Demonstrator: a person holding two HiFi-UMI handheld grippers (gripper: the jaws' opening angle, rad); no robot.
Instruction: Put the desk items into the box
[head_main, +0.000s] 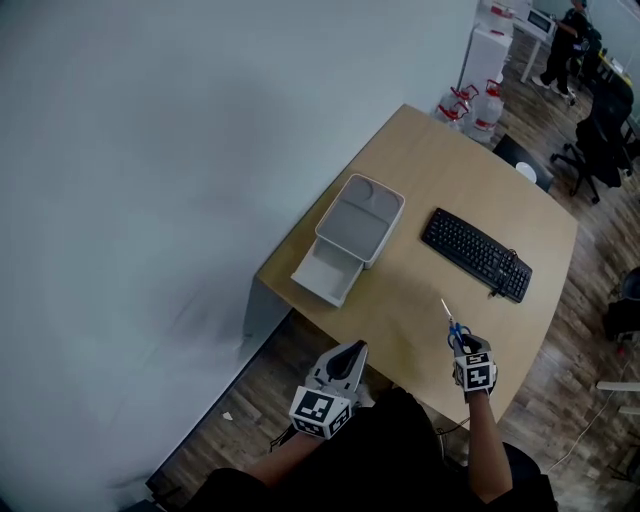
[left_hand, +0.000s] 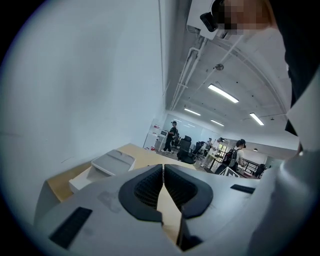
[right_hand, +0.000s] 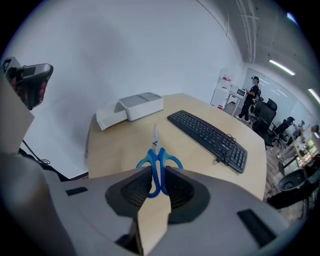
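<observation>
1. The right gripper (right_hand: 159, 176) has its jaws closed on the blue handles of the scissors (right_hand: 158, 162), one pad on each side.
2. The scissors' closed blades stick out straight ahead of these jaws, tip forward, over the desk (right_hand: 125, 145).
3. Whether the scissors touch the desk cannot be told.
4. The box (right_hand: 131, 106), white and open, stands well ahead of the right jaws and to their left, near the desk's far edge.
5. The keyboard (right_hand: 207, 134) lies ahead of the right jaws and to their right, apart from the scissors.
6. The left gripper (left_hand: 163, 172) has its jaws together, pad against pad, with nothing between them.
7. From the left jaws the box (left_hand: 112, 161) sits ahead and to the left.
8. In the head view the left gripper (head_main: 352, 352) hangs just off the desk's near edge, short of the box (head_main: 385, 195), while the right gripper (head_main: 460, 345) holds the scissors (head_main: 452, 322) over the desk, with the keyboard (head_main: 476, 254) beyond.
</observation>
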